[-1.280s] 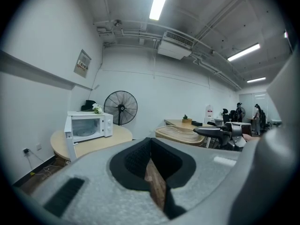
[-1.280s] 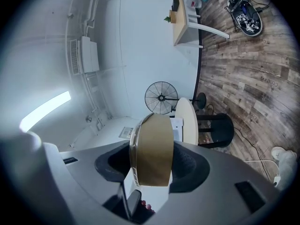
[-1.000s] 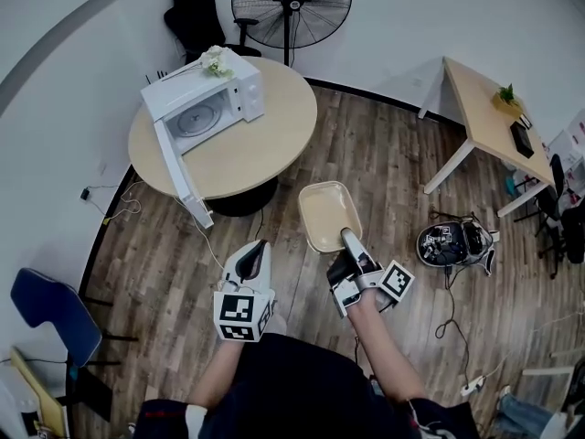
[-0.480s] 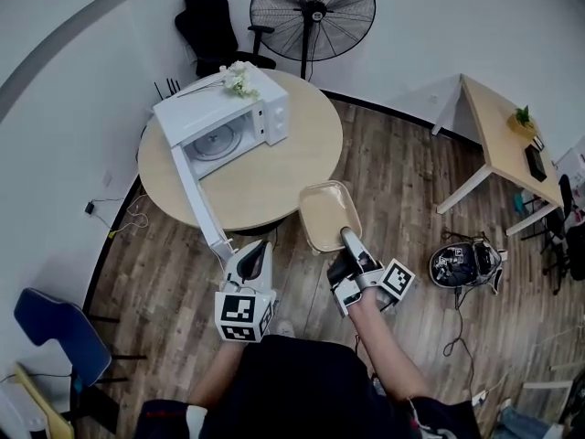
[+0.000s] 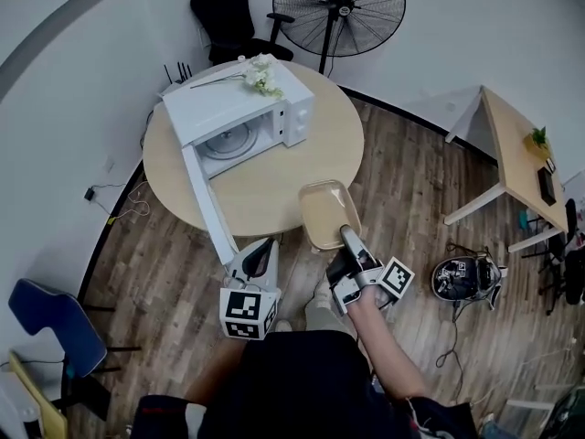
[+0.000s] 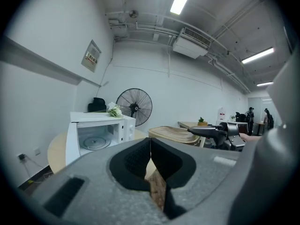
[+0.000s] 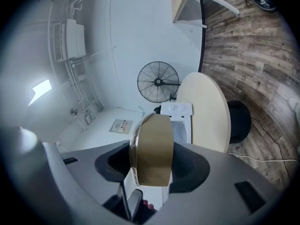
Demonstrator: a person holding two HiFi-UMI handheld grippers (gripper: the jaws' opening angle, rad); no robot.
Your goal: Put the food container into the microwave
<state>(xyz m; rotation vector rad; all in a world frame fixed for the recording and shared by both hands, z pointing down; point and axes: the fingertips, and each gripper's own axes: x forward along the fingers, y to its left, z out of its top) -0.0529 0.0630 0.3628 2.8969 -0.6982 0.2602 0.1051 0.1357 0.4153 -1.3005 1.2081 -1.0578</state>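
Note:
A white microwave stands on the round wooden table, its door swung open toward me and the glass turntable showing inside. My right gripper is shut on the near rim of the beige food container, which hangs level over the table's near edge. In the right gripper view the container fills the gap between the jaws, with the microwave beyond. My left gripper is shut and holds nothing, just right of the door's tip. The left gripper view shows the microwave ahead-left.
White flowers lie on the microwave's top. A standing fan and a black chair are behind the table. A rectangular desk stands at the right, a blue chair at the left, and cables on the wooden floor.
The table and microwave have come nearer and lower in the head view. The container, still held, now hangs over the table's edge. Both grippers keep their pose.

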